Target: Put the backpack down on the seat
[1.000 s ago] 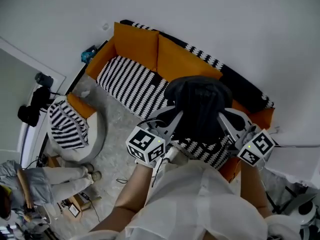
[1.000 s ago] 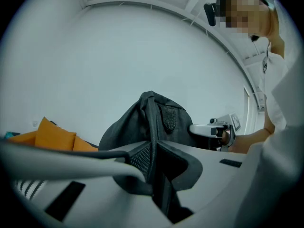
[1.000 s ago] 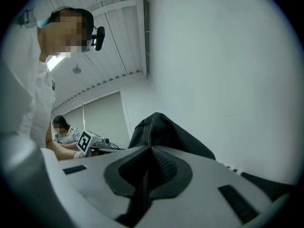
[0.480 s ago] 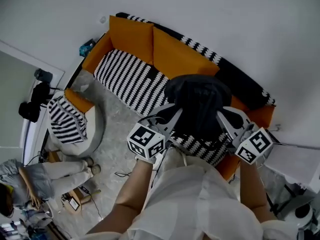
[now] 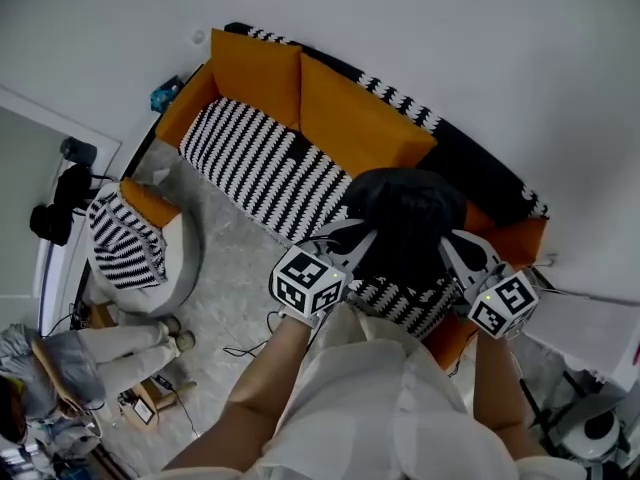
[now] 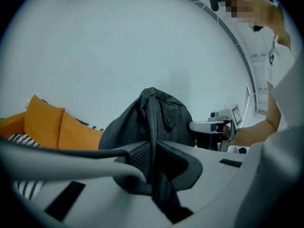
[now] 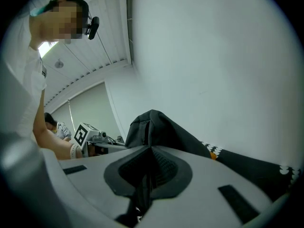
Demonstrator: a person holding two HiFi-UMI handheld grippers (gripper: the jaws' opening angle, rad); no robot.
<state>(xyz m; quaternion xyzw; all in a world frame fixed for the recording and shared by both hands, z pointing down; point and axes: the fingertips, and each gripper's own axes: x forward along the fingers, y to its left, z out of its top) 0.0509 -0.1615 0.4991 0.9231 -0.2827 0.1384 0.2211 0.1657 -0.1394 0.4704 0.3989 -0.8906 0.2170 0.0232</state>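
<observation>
I had the left hand-held gripper (image 5: 352, 246) and right hand-held gripper (image 5: 448, 251) both clamped on the upright backpack (image 5: 405, 218) hanging between them, seat (image 5: 250, 163) below.

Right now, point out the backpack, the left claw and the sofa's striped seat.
backpack (image 5: 405, 213), head view, on its dark top panel.
left claw (image 6: 153, 151), left gripper view, where its jaws clamp the backpack.
striped seat (image 5: 250, 163), head view, on the bare cushion left of the backpack.
</observation>
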